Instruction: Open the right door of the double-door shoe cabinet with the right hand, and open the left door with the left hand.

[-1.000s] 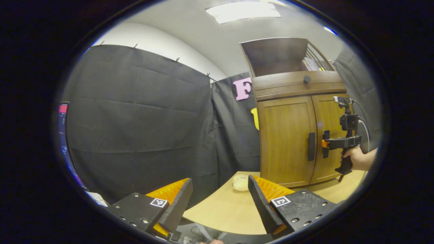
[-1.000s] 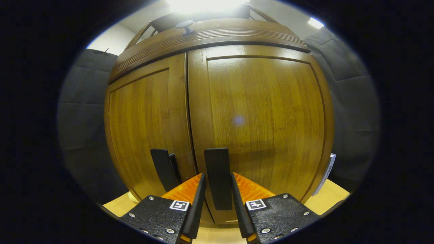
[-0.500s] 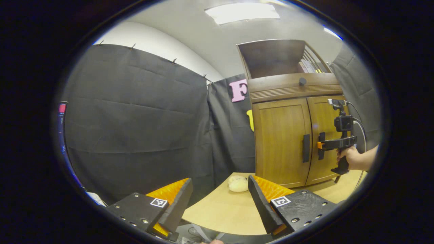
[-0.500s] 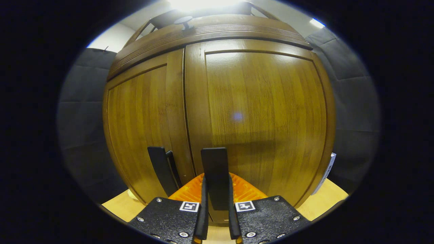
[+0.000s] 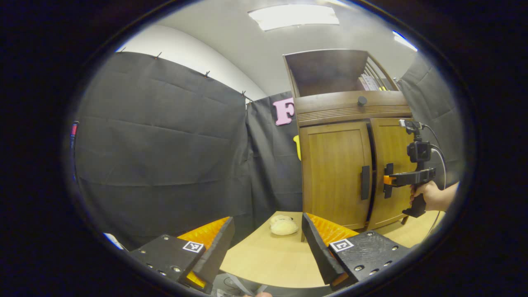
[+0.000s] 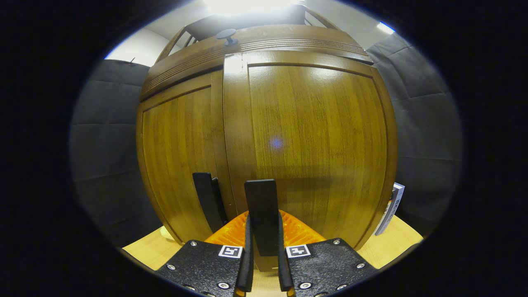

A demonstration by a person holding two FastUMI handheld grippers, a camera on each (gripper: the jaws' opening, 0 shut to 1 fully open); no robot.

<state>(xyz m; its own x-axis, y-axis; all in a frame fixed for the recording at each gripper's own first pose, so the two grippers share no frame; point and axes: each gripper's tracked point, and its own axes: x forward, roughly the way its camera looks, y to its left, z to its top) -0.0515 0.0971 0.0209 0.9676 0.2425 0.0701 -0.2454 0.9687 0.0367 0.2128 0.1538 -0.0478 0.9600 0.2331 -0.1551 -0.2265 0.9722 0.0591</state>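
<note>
The shoe cabinet (image 5: 350, 165) stands on the tabletop (image 5: 272, 260), its two doors facing forward. In the right gripper view, the right hand-held gripper (image 6: 262, 231) is clamped on the right door handle (image 6: 261, 214), a dark upright bar that sits between its two fingers with both pressing its sides. The right door (image 6: 305, 152) stands slightly ajar from the cabinet, with a dark gap showing along its inner edge in the left gripper view. The left door (image 5: 334, 173) lies flush with the cabinet, and its left door handle (image 6: 205, 202) is just beside the clamped one, untouched. The left hand-held gripper (image 5: 264, 243) hangs well apart from the cabinet, fingers spread wide with nothing between them. A pale soft lump (image 5: 282, 226) rests on the tabletop near the cabinet's foot.
</note>
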